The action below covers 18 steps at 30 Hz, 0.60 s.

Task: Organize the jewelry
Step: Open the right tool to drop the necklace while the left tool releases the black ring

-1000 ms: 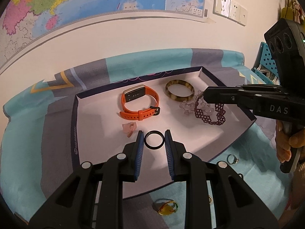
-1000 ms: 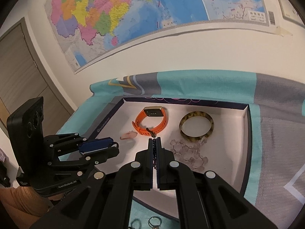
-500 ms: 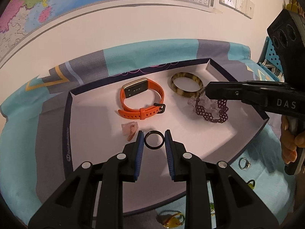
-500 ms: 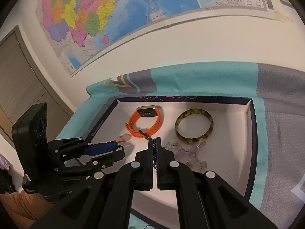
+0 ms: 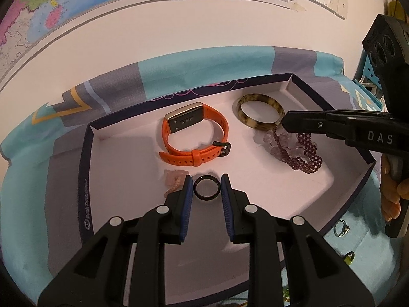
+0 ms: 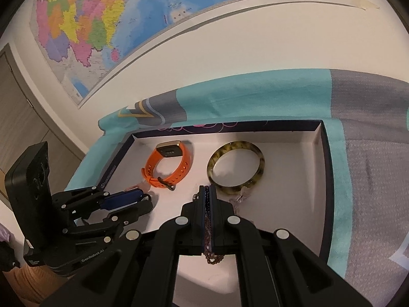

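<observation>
A shallow white-lined box (image 5: 87, 168) lies on a patterned cloth. In it are an orange watch (image 5: 196, 133), a tortoiseshell bangle (image 5: 260, 112), a clear bead bracelet (image 5: 271, 143) and a small pink piece (image 5: 173, 179). My left gripper (image 5: 206, 192) is shut on a black ring (image 5: 206, 190) just above the box floor. My right gripper (image 6: 207, 197) is shut on a purple beaded bracelet (image 5: 304, 158), whose loops hang onto the box floor by the bangle (image 6: 235, 168). In the right wrist view the left gripper (image 6: 143, 199) sits left of the watch (image 6: 168, 163).
Loose rings and trinkets lie on the cloth outside the box's near right edge: a silver ring (image 5: 341, 229) and a yellow-green piece (image 5: 349, 257). A wall with a map stands close behind the table. The box's dark rim (image 6: 324, 168) stands up around the tray.
Both grippers have moved forward over the box, so its contents look closer. The right gripper carried the purple bracelet toward the bangle. Both grips are unchanged.
</observation>
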{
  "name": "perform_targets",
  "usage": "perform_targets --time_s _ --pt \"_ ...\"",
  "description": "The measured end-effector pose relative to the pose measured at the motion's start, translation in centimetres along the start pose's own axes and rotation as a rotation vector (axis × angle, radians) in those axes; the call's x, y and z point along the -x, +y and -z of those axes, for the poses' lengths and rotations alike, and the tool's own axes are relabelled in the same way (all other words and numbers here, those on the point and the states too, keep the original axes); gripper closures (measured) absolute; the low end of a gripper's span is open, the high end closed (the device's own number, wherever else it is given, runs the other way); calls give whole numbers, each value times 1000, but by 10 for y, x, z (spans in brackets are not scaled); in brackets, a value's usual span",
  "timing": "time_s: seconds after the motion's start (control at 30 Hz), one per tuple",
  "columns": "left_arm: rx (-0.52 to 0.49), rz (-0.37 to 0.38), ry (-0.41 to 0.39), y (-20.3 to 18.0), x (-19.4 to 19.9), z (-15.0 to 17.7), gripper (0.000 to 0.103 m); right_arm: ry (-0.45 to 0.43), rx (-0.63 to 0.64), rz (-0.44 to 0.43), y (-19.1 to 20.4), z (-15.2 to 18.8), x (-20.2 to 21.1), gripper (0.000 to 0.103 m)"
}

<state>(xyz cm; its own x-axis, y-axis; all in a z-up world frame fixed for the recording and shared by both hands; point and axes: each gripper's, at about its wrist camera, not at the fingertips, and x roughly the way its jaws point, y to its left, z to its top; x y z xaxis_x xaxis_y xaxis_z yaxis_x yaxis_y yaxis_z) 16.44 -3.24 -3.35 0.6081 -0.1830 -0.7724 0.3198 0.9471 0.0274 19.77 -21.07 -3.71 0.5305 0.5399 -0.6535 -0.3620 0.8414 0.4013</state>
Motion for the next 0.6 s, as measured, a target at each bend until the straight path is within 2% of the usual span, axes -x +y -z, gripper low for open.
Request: perform_targets --time_s 0.17,0.27,0.47,0.6 --pt "-1 -6 1 0 -3 0 80 1 11 22 1 -2 -4 101" --pt "0 -8 -1 -1 -3 -1 80 -2 20 41 3 -4 -6 98" --pt "9 0 -17 1 2 -2 71 -10 27 69 3 -3 -5 96" --pt "16 3 -43 3 13 -2 65 -30 30 80 3 -3 3 90"
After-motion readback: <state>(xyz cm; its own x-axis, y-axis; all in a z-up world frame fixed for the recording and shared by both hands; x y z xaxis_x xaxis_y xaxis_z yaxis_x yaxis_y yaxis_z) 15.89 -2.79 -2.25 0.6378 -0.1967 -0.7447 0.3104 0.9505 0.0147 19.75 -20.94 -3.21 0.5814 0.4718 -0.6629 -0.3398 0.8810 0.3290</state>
